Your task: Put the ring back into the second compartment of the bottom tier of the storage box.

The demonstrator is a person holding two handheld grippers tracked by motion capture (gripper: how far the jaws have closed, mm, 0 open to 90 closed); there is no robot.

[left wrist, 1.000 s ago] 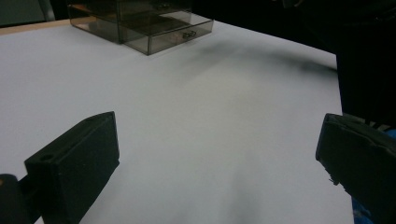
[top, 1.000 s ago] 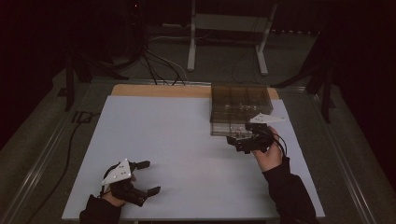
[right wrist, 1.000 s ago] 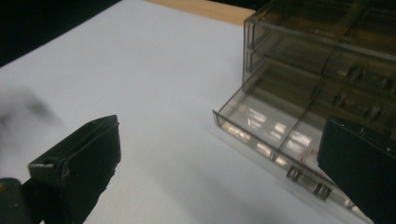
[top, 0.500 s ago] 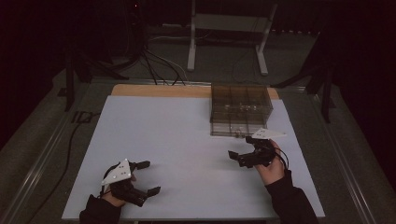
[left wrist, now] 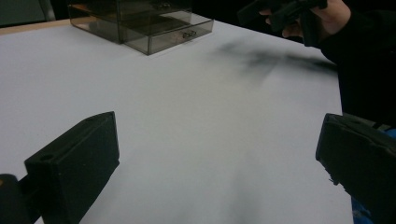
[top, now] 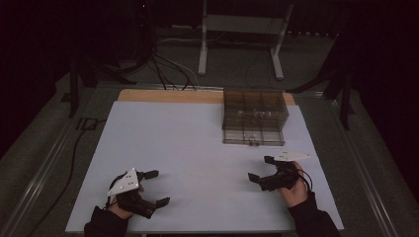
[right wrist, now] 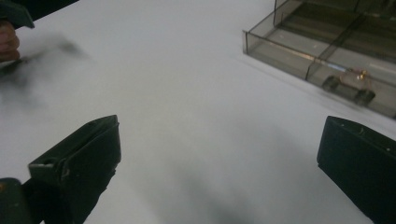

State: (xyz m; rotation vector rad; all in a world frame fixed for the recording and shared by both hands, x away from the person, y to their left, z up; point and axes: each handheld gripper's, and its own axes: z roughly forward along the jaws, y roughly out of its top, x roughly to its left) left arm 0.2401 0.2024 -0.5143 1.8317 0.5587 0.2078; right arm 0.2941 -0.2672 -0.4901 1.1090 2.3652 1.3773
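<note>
A smoky clear plastic drawer box [top: 254,116] stands at the back right of the white table top [top: 188,148]; it also appears as the drawer box [left wrist: 140,21] and the drawer box [right wrist: 327,51], with a small handle [right wrist: 348,88] on its front. My left gripper [top: 157,187] rests open near the front left edge, nothing between its jaws. My right gripper [top: 262,169] is open at the front right, well short of the box, holding nothing. In the left gripper view the other hand and right gripper [left wrist: 285,11] hover at the top right.
A wooden strip [top: 168,95] runs along the table's far edge. Beyond it stand a metal frame [top: 242,34] and cables [top: 163,64] on the dark floor. The white surface stretches bare between the two grippers.
My right gripper has pulled back from the drawer box front toward the near edge of the table. The left gripper has stayed put.
</note>
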